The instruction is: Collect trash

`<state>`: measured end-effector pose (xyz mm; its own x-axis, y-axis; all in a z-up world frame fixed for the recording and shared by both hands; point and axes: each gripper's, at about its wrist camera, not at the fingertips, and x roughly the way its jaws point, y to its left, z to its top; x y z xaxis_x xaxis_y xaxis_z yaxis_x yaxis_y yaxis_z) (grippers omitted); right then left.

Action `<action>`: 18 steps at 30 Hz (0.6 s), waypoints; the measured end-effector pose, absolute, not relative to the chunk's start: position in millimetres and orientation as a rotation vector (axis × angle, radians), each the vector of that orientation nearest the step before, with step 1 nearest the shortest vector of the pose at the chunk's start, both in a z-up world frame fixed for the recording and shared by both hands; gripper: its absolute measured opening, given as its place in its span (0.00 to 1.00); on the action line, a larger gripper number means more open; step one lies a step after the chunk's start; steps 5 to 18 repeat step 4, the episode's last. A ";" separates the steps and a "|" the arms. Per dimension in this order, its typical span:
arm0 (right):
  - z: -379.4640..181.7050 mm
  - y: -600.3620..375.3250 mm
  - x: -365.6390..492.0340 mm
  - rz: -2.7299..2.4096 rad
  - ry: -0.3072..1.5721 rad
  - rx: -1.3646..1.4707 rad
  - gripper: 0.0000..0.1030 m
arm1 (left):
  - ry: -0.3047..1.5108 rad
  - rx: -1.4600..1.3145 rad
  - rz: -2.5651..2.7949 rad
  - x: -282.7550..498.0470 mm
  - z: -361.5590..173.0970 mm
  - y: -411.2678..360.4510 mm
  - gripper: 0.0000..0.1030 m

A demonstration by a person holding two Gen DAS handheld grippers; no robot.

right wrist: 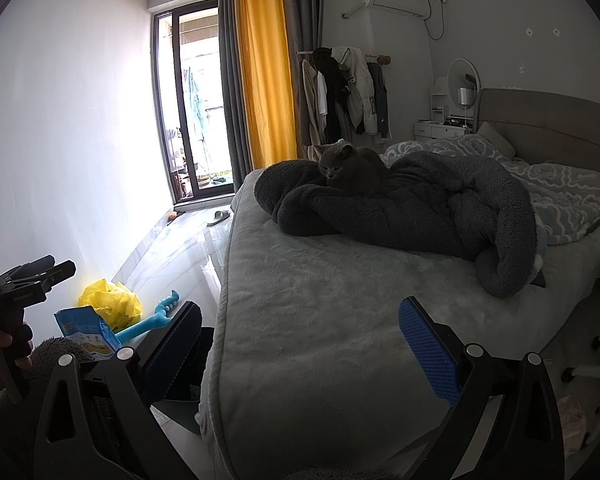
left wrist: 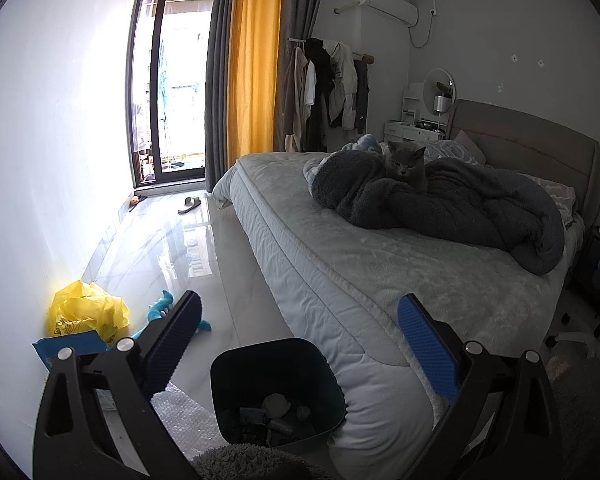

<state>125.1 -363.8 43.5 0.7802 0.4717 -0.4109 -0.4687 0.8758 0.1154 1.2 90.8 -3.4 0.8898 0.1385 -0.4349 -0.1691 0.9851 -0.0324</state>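
A dark trash bin [left wrist: 278,392] stands on the floor at the bed's foot corner, with several scraps inside. My left gripper [left wrist: 300,340] is open and empty just above it. A crumpled yellow plastic bag [left wrist: 88,314] and a blue packet [left wrist: 70,346] lie by the left wall, with bubble wrap [left wrist: 184,420] near the bin. My right gripper [right wrist: 300,340] is open and empty over the bed's corner. In the right wrist view the yellow bag [right wrist: 110,304], blue packet [right wrist: 86,332] and part of the bin [right wrist: 192,376] show at lower left.
A grey cat [left wrist: 406,166] sits on a dark blanket [right wrist: 420,208] on the bed [left wrist: 340,264]. A blue toy [right wrist: 152,320] lies by the yellow bag. A slipper [left wrist: 189,204] lies near the balcony door. The left hand-held gripper [right wrist: 20,292] shows at far left.
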 end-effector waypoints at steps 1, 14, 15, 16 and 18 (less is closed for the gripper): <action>43.6 -363.9 125.1 0.508 0.445 0.007 0.97 | 0.446 -0.071 0.160 1.1 -3.7 90.8 0.97; 43.7 -364.0 125.3 0.509 0.446 0.007 0.97 | 0.447 -0.071 0.161 1.3 -3.6 90.7 0.97; 43.7 -364.0 125.3 0.509 0.446 0.007 0.97 | 0.447 -0.071 0.161 1.3 -3.6 90.7 0.97; 43.7 -364.0 125.3 0.509 0.446 0.007 0.97 | 0.447 -0.071 0.161 1.3 -3.6 90.7 0.97; 43.7 -364.0 125.3 0.509 0.446 0.007 0.97 | 0.447 -0.071 0.161 1.3 -3.6 90.7 0.97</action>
